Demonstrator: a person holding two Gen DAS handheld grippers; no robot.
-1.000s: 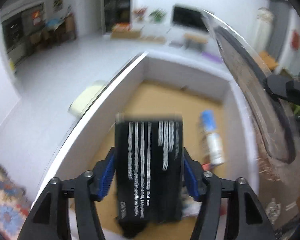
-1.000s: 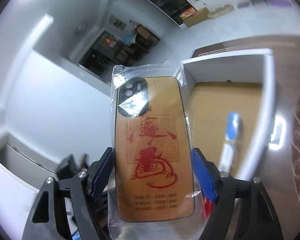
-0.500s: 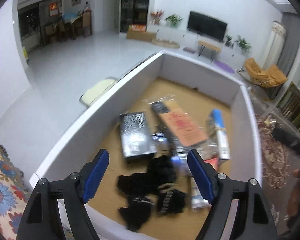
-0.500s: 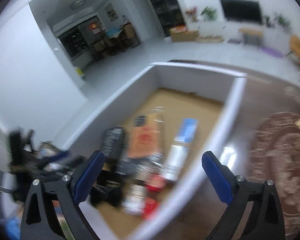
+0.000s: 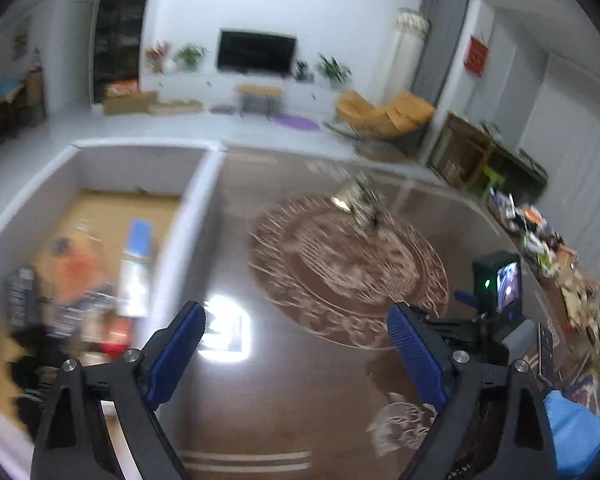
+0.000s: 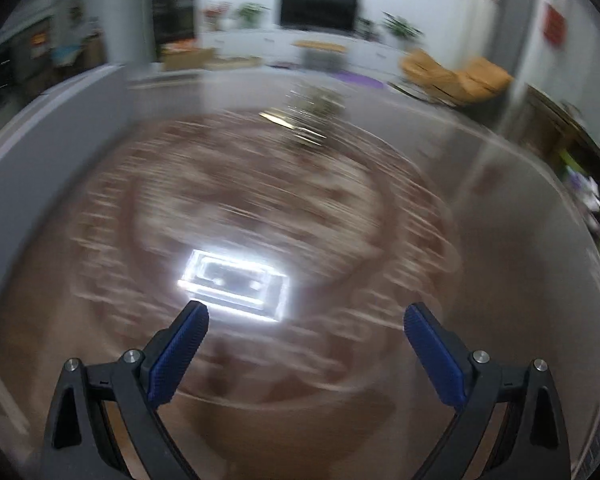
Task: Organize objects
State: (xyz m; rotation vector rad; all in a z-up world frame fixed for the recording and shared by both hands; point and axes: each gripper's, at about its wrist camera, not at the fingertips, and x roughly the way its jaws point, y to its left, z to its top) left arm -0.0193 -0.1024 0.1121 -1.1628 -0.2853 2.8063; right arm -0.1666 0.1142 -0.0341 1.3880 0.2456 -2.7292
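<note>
Left gripper point(image 5: 296, 352) and right gripper point(image 6: 306, 344), both spread wide and empty, above the glossy brown desk point(image 5: 300, 420). At left, the white box point(image 5: 188, 220) contains the blurred phone case point(image 5: 76, 268), blue-capped tube point(image 5: 138, 248) and black items point(image 5: 32, 360).

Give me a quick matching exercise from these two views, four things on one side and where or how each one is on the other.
Things:
1. left tongs
2. white box
3. television
4. orange armchair

Places or states:
A. on the far wall
B. open, holding nothing
C. on the brown table, left side
D. right of the television, on the floor

Pairs: 1-B, 2-C, 3-A, 4-D
</note>
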